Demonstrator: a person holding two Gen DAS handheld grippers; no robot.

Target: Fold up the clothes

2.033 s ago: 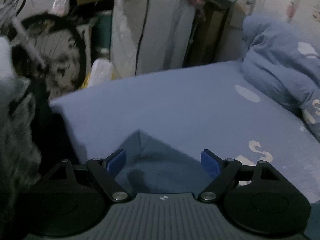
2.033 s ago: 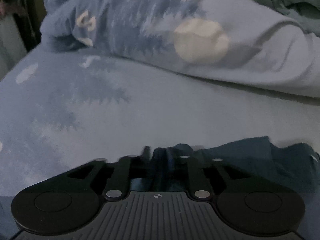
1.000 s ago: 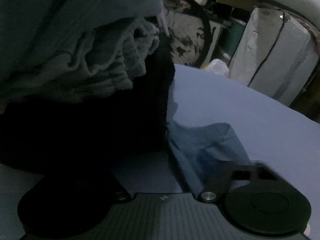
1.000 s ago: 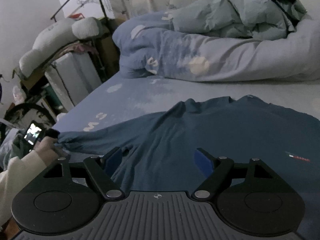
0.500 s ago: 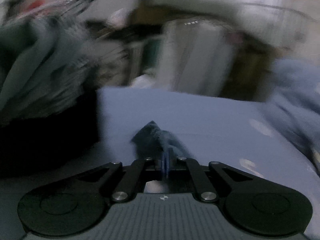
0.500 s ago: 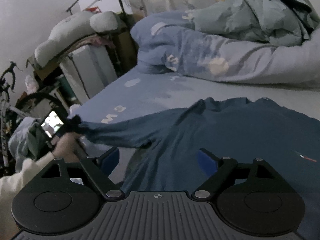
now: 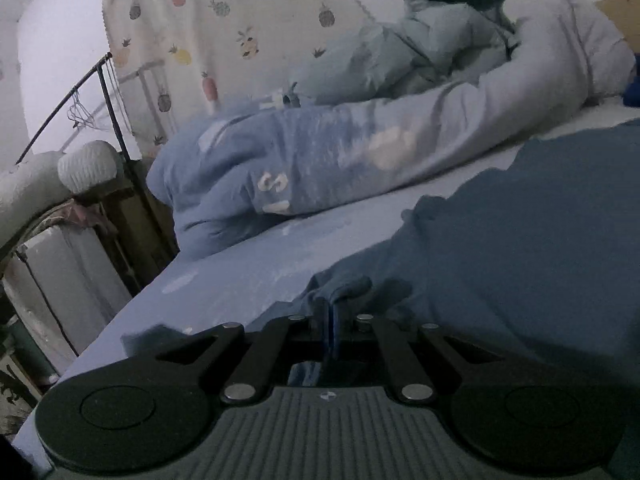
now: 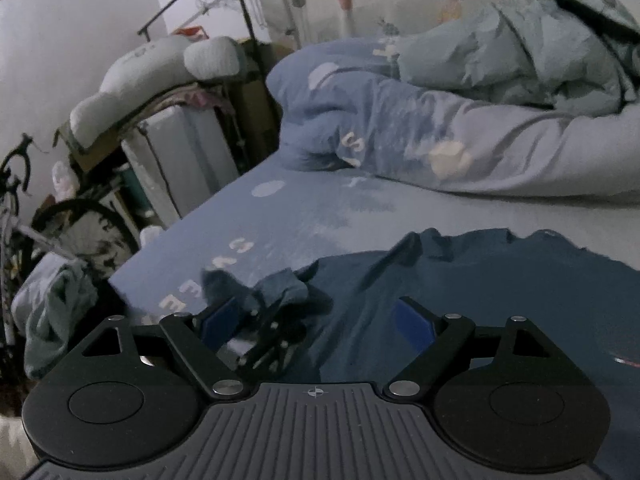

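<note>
A dark blue long-sleeved shirt (image 8: pixel 500 280) lies spread on the light blue bed sheet (image 8: pixel 304 204). In the left wrist view my left gripper (image 7: pixel 330 320) is shut on the bunched end of its sleeve (image 7: pixel 340 286), which is carried in over the shirt body (image 7: pixel 520 240). The right wrist view shows that same left gripper (image 8: pixel 266 320) with the sleeve end (image 8: pixel 280 286) just beyond my right gripper's left pad. My right gripper (image 8: pixel 316 322) hovers open above the shirt's lower part, with nothing between its blue pads.
A rumpled blue duvet (image 8: pixel 460 128) fills the far side of the bed. Left of the bed edge stand a white box (image 8: pixel 180 152) under pillows, a clothes rack (image 8: pixel 240 12), a bicycle wheel (image 8: pixel 80 232) and a pile of clothes (image 8: pixel 56 304).
My left gripper shut on the sleeve end, rolled and swung it from the bed's left edge in over the shirt. The right gripper stayed open and drifted slightly.
</note>
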